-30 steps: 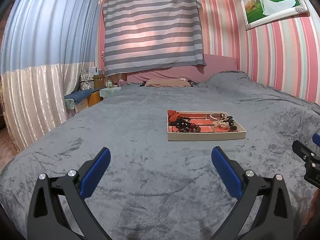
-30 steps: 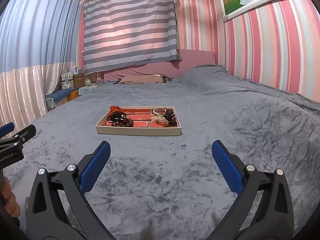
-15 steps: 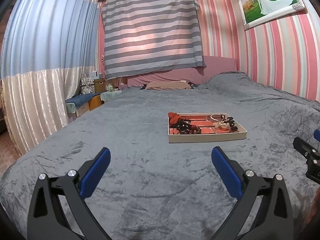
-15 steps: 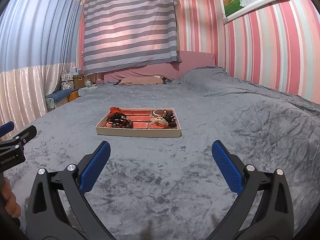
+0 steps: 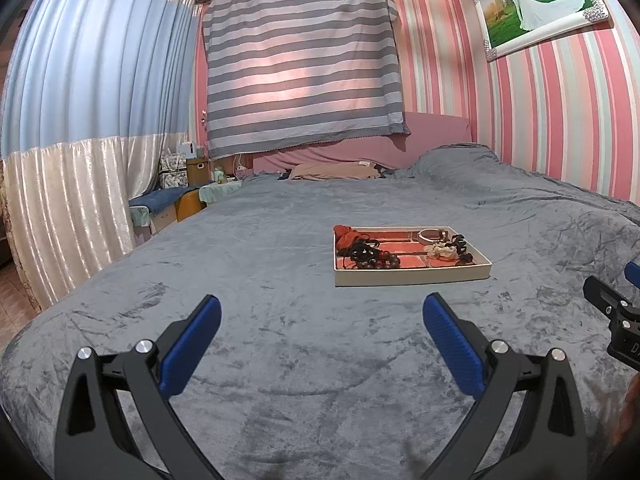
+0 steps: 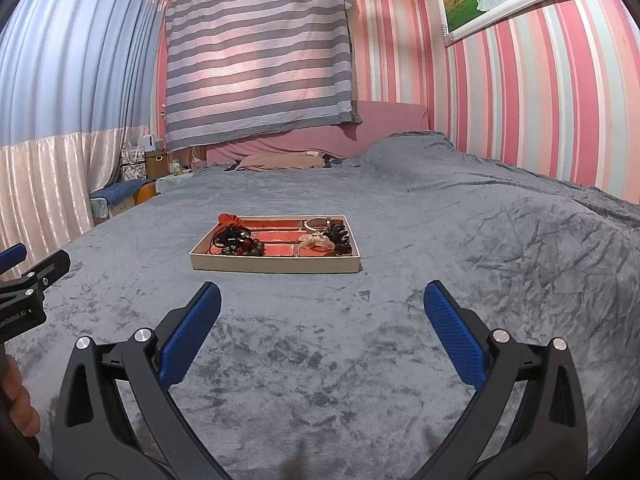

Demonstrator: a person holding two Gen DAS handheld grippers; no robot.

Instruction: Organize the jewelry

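Your left claw (image 5: 322,320) and right claw (image 6: 322,308) both hang released, blue pads spread wide, gripping nothing, above the grey velvet bed cover (image 5: 260,248). The shallow cream tray with red lining (image 6: 276,266) lies on that cover, well ahead of both claws, holding tangled dark beads (image 6: 240,245) and a cream hair tie (image 6: 316,241).

A wide bed under a grey plush blanket (image 5: 280,248) filled the room, with pink striped wallpaper (image 5: 552,92), a backlit striped cloth (image 5: 300,68) over the window, blue-and-cream curtains (image 5: 80,120), and a framed photograph (image 5: 536,4) hung high.
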